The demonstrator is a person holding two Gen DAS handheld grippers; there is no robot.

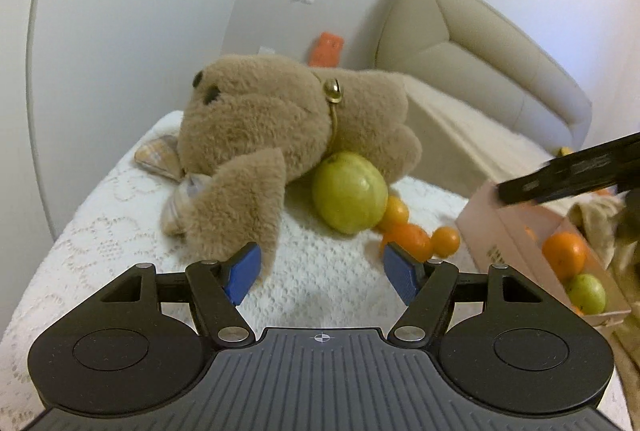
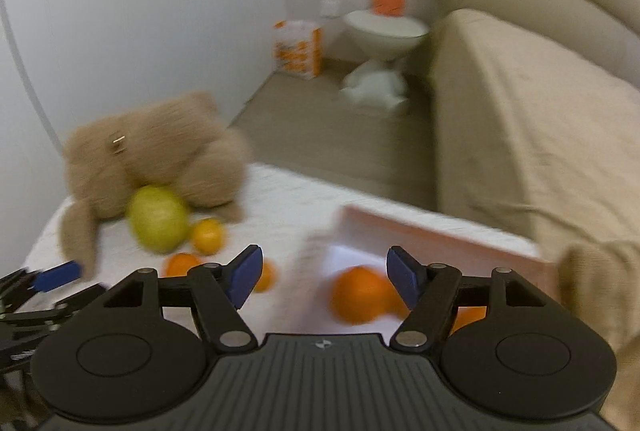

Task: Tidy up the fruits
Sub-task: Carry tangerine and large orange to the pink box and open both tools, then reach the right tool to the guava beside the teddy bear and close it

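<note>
A large green guava (image 1: 350, 191) lies on the white lace cloth against a brown plush bear (image 1: 280, 127). Three small oranges (image 1: 412, 237) lie just right of it. A pink box (image 1: 532, 231) at the right holds an orange (image 1: 564, 255) and a small green fruit (image 1: 587, 293). My left gripper (image 1: 322, 273) is open and empty, short of the guava. My right gripper (image 2: 322, 279) is open and empty above the box's near left edge, over an orange (image 2: 360, 295) in the box (image 2: 440, 231). The guava (image 2: 158, 219) and loose oranges (image 2: 207, 235) lie to its left.
Seashells (image 1: 158, 157) lie left of the bear. A beige sofa (image 1: 480, 71) stands behind the table. In the right wrist view a white bowl-shaped stool (image 2: 386, 33), an orange-white bag (image 2: 298, 49) and floor are beyond the table edge. The left gripper shows there (image 2: 56, 277).
</note>
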